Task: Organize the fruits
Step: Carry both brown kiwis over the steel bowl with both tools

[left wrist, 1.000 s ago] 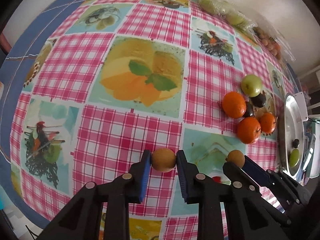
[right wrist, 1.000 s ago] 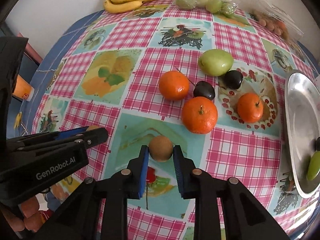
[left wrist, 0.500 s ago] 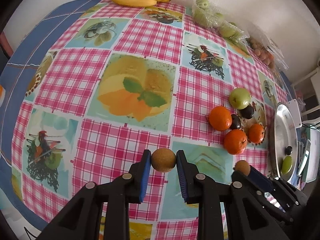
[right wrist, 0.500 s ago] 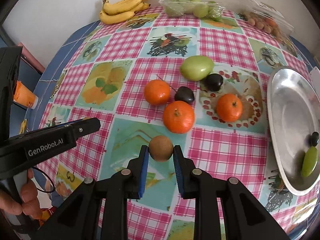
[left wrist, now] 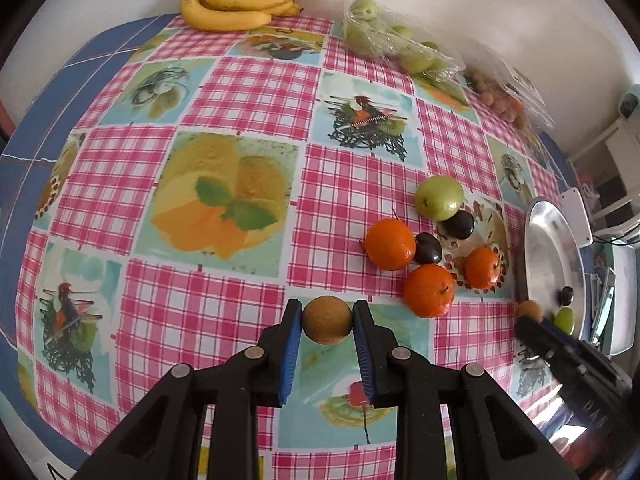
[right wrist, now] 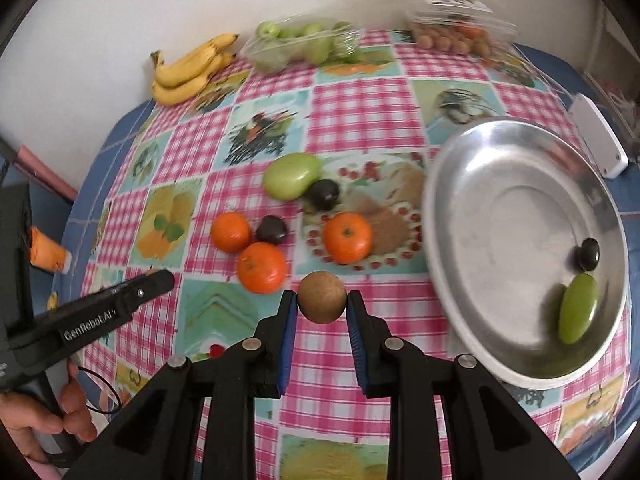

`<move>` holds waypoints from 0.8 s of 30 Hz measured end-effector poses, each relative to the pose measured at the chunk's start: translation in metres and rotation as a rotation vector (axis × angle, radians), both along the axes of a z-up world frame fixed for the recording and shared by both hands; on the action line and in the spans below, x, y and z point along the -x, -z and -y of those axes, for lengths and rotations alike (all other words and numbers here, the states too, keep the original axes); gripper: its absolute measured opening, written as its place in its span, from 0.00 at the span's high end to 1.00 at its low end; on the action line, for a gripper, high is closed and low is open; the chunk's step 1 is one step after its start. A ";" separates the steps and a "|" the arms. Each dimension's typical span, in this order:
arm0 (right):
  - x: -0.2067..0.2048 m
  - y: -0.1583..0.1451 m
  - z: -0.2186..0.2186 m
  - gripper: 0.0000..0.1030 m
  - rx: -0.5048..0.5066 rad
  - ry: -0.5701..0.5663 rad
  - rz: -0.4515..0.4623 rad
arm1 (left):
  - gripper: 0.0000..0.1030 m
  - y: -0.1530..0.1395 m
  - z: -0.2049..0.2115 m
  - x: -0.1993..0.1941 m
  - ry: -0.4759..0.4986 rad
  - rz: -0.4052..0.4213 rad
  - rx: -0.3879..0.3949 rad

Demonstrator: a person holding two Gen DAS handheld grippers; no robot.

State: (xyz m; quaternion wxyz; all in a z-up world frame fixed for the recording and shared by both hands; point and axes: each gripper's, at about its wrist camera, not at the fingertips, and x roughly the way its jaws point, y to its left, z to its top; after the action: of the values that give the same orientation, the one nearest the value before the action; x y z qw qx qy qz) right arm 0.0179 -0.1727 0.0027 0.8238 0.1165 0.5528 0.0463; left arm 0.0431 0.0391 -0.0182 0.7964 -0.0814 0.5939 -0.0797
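My left gripper (left wrist: 327,320) is shut on a round brown fruit (left wrist: 327,321), held above the checked tablecloth. My right gripper (right wrist: 322,305) is shut on a second brown fruit (right wrist: 322,297), just left of the metal plate (right wrist: 472,184). That plate holds a green plum (right wrist: 578,313) and a dark plum (right wrist: 590,254). Loose on the cloth lie three mandarins (right wrist: 262,267) (right wrist: 347,237) (right wrist: 231,232), a green apple (right wrist: 292,176) and two dark plums (right wrist: 324,194) (right wrist: 272,230). From the left wrist view the right gripper (left wrist: 532,318) shows at the right, beside the plate (left wrist: 548,240).
At the table's far edge by the wall lie a bunch of bananas (left wrist: 240,4), a clear bag of green fruit (left wrist: 392,40) and a clear punnet of small orange-brown fruit (right wrist: 456,36). A white box (right wrist: 598,140) sits beyond the plate. A hand (right wrist: 44,416) grips the left tool's handle.
Both grippers have lifted and travelled right with their brown fruits. The right one has gone further, from in front of the mandarins to beside the metal plate, and has rolled.
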 end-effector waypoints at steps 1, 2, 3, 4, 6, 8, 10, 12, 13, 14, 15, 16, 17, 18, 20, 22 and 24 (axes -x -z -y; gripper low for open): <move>0.001 0.000 0.006 0.75 0.002 0.012 0.000 | 0.73 0.001 0.001 -0.001 0.000 0.000 -0.004; 0.001 0.000 0.013 0.75 0.003 0.024 -0.001 | 0.73 0.001 0.002 -0.001 0.002 0.002 -0.008; 0.001 0.000 0.021 0.75 -0.001 0.039 -0.002 | 0.73 0.001 0.003 0.000 0.004 0.004 -0.010; 0.002 -0.001 0.025 0.75 -0.004 0.049 -0.003 | 0.73 0.000 0.006 -0.001 0.009 0.007 -0.013; 0.002 -0.002 0.040 0.75 0.004 0.087 -0.004 | 0.73 0.000 0.010 -0.001 0.019 0.013 -0.018; 0.002 -0.003 0.051 0.75 0.030 0.113 -0.007 | 0.73 -0.002 0.014 0.000 0.024 0.019 -0.019; 0.003 -0.002 0.063 0.75 0.037 0.140 -0.018 | 0.73 -0.003 0.018 0.000 0.030 0.021 -0.007; 0.002 0.001 0.077 0.75 0.038 0.174 -0.035 | 0.73 -0.005 0.024 -0.001 0.041 0.020 0.005; 0.003 0.001 0.082 0.75 0.043 0.183 -0.039 | 0.73 -0.006 0.028 -0.002 0.050 0.021 0.004; 0.003 0.002 0.088 0.75 0.049 0.198 -0.045 | 0.73 -0.007 0.034 -0.003 0.063 0.024 0.002; 0.002 0.003 0.092 0.75 0.049 0.207 -0.049 | 0.73 -0.009 0.038 -0.004 0.070 0.025 0.004; 0.001 0.004 0.098 0.75 0.042 0.221 -0.052 | 0.73 -0.010 0.043 -0.005 0.080 0.025 0.008; 0.001 0.004 0.103 0.75 0.034 0.231 -0.054 | 0.73 -0.012 0.049 -0.007 0.091 0.024 0.007; 0.000 0.005 0.109 0.75 0.026 0.242 -0.056 | 0.73 -0.014 0.055 -0.008 0.102 0.026 0.004; -0.001 0.005 0.118 0.75 0.024 0.263 -0.059 | 0.73 -0.018 0.070 -0.011 0.131 0.034 -0.017; -0.001 0.005 0.125 0.75 0.029 0.281 -0.061 | 0.73 -0.023 0.084 -0.015 0.153 0.042 -0.027; -0.001 0.005 0.132 0.75 0.019 0.296 -0.062 | 0.73 -0.028 0.100 -0.018 0.181 0.047 -0.024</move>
State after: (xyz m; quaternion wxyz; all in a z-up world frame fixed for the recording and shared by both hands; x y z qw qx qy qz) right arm 0.0189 -0.3047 -0.0024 0.8052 0.1901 0.5554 -0.0844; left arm 0.0609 -0.0614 0.0097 0.8007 -0.0159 0.5807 -0.1460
